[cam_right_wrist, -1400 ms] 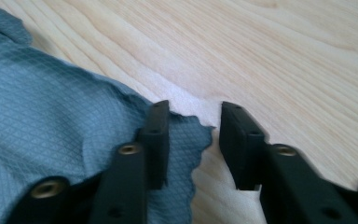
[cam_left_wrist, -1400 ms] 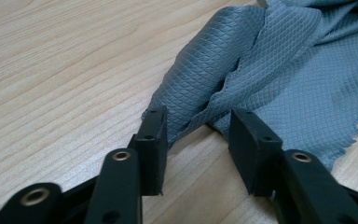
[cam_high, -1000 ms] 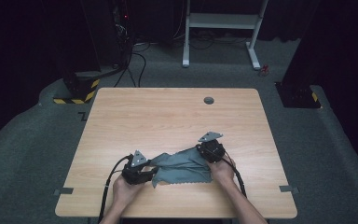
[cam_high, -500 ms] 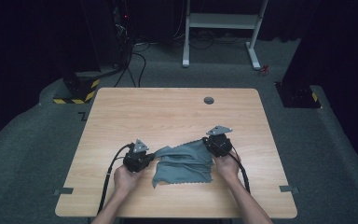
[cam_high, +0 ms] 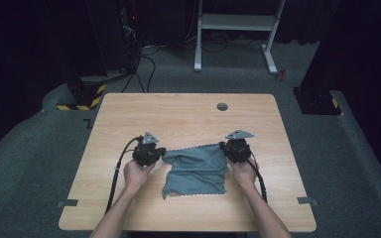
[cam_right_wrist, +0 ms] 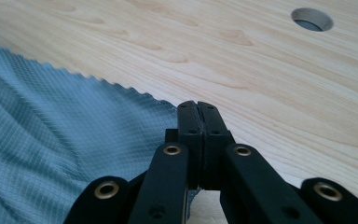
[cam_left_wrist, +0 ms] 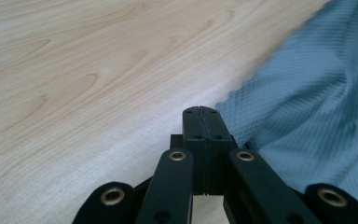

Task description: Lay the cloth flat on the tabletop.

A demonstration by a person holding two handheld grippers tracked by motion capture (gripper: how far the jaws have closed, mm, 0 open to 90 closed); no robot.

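The grey cloth lies near the counter's six o'clock edge. The left gripper pinches its nine o'clock corner, jaws clamped tight; the right gripper pinches its three o'clock corner likewise.

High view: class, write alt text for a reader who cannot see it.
Two hand-held grippers, left gripper and right gripper, each pinch a far corner of a rumpled grey-blue cloth on a light wooden table. Dark floor surrounds the table.
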